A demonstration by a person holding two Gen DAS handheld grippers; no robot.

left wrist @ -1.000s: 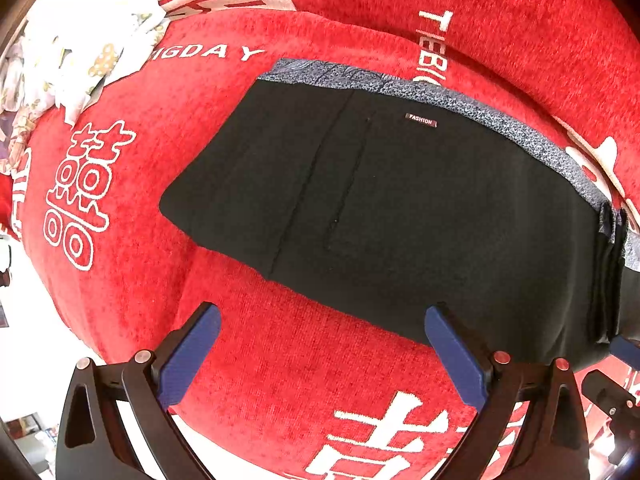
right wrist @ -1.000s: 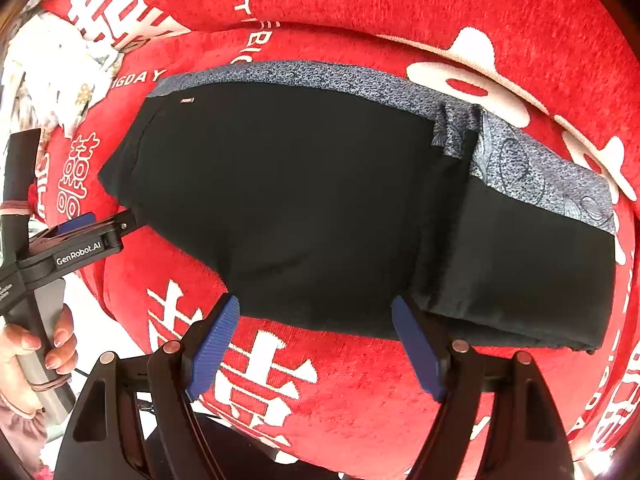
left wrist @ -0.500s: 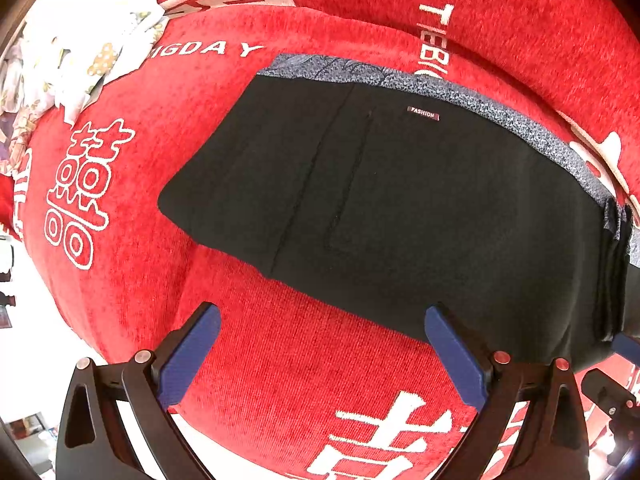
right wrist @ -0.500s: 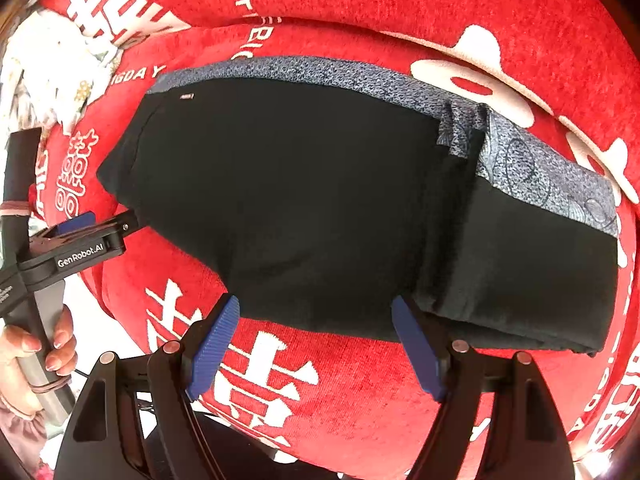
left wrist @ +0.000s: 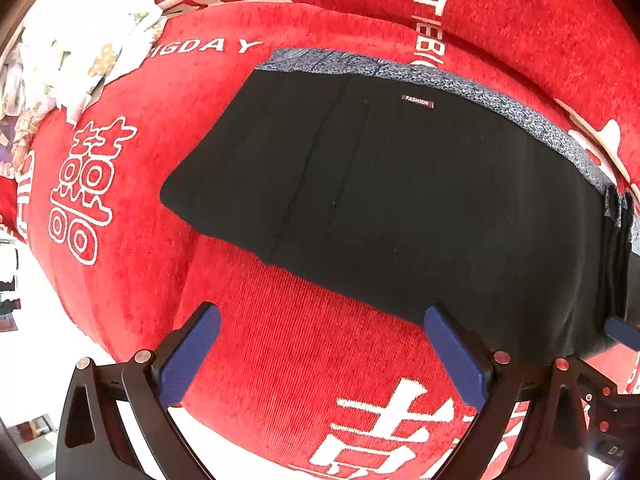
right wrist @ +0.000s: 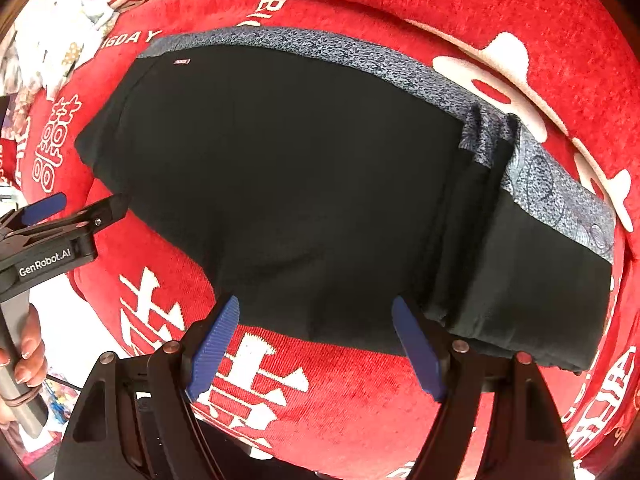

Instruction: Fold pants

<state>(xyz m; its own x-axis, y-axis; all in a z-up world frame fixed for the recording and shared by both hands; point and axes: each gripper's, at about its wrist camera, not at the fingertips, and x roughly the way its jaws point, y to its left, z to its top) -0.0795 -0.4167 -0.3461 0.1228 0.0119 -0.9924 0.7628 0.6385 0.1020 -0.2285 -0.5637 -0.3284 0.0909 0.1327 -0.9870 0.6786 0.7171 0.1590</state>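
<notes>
**Supervisor:** Report where the garment is lying and how it is oriented.

**Operator:** I am viewing black pants (left wrist: pixel 400 208) lying flat on a red cushion (left wrist: pixel 304 332) printed with white characters. In the right wrist view the pants (right wrist: pixel 288 184) are running with their long axis across the picture from left to right. The grey patterned waistband (right wrist: pixel 360 60) is forming the far long edge. A small label reading FASHION (left wrist: pixel 417 101) is sitting just below that band. Toward the right end, folded layers (right wrist: pixel 472 220) are stacking into a raised ridge.

**Supervisor:** Gripper states?

**Operator:** I am holding the left gripper (left wrist: pixel 320 354) with its jaws spread apart and nothing between them; it is hanging over bare cushion at the pants' near edge, and its right finger is overlapping that hem in the view. The right gripper (right wrist: pixel 316 344) is likewise released, its blue pads (right wrist: pixel 212 344) straddling the near hem without pressing on the fabric.

**Supervisor:** Anything beside the pants?

**Operator:** A floral cloth (left wrist: pixel 68 60) is lying beyond the pants' left end. A hand (right wrist: pixel 28 348) is gripping a handle left of the pants.
</notes>
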